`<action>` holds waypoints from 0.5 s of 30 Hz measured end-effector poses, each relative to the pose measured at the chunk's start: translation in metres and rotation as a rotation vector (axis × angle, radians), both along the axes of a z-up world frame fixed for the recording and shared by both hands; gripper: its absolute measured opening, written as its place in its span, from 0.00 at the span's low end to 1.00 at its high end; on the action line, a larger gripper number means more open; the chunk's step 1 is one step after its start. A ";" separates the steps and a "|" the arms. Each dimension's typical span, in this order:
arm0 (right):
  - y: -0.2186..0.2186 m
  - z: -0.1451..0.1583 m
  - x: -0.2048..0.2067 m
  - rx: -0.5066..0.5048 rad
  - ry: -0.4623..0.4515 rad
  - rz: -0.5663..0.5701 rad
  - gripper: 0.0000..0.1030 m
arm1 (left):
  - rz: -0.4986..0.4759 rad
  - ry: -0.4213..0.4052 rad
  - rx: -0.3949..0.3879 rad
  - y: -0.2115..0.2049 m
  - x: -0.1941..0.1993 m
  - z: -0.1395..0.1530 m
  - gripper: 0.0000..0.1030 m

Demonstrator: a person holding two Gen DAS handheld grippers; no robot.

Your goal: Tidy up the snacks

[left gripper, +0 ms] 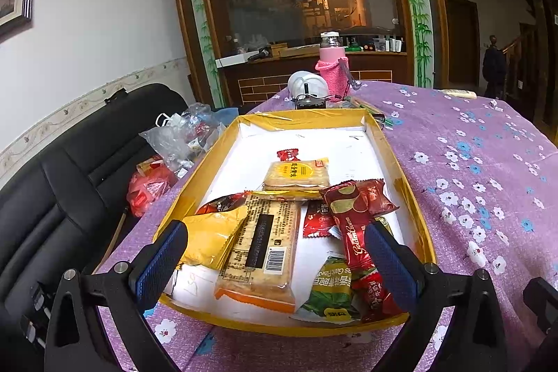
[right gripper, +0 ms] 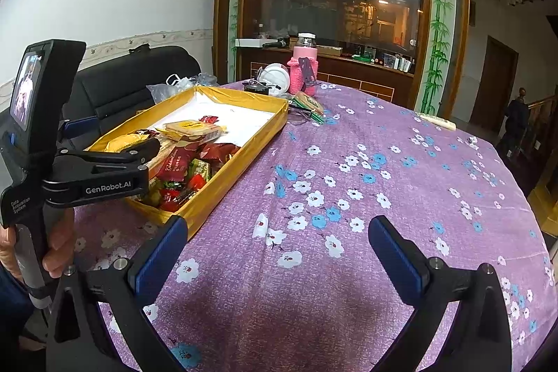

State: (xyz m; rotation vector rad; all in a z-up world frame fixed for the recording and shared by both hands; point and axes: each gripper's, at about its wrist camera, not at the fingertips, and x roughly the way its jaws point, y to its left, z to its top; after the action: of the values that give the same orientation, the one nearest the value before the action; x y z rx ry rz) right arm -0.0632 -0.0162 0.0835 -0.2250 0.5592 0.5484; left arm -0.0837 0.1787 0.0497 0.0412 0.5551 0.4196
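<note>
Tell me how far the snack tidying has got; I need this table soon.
Done: the snack packets already lie inside the yellow tray, though jumbled at its near end; its far half is bare. In hand: nothing. The left gripper hangs open over the cracker pack, and the right gripper is open above the tablecloth. Left: sorting the pile.
</note>
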 end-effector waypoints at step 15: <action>0.001 0.001 -0.007 -0.007 -0.027 0.019 1.00 | 0.037 0.009 0.014 0.000 0.004 -0.002 0.99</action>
State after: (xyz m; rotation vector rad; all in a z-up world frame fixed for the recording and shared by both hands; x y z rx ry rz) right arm -0.0700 -0.0149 0.0847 -0.2442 0.5330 0.5616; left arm -0.0799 0.1784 0.0475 0.0463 0.5620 0.4599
